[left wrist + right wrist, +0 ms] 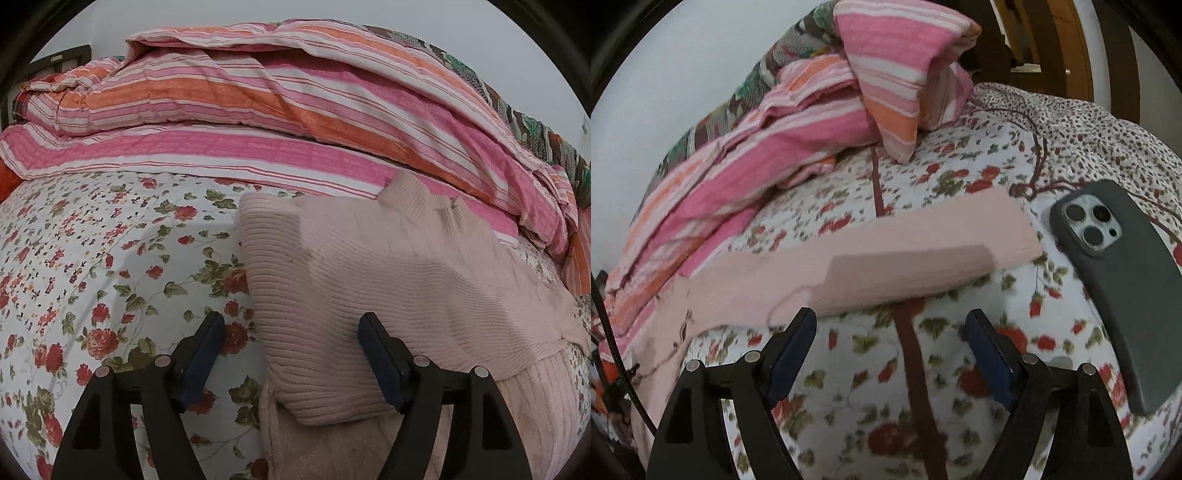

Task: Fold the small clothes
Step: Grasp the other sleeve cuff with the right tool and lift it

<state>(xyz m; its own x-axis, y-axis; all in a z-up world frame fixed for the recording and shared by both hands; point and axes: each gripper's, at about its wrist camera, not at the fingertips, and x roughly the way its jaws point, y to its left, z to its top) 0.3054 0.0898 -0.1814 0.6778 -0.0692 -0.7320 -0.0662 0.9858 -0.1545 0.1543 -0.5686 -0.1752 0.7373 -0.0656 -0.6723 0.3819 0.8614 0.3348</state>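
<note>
Here a pale pink ribbed sweater is seen lying on a bed covered by a floral sheet, with one part folded over onto the rest. Its ribbed hem edge is turned toward the left wrist camera, and its far side reaches the striped pink and orange quilt that is bunched along the far edge of the bed. The left gripper is held wide apart above the sheet and the near edge of the sweater; one finger is seen over the flowers, the other over the knit, and nothing is clamped between them.

In the right wrist view a long pink sleeve of the sweater is stretched flat across the sheet, blurred. The right gripper is likewise spread wide and holds nothing, just short of the sleeve. A phone in a dark case is laid camera side up on the sheet, near the sleeve end.
</note>
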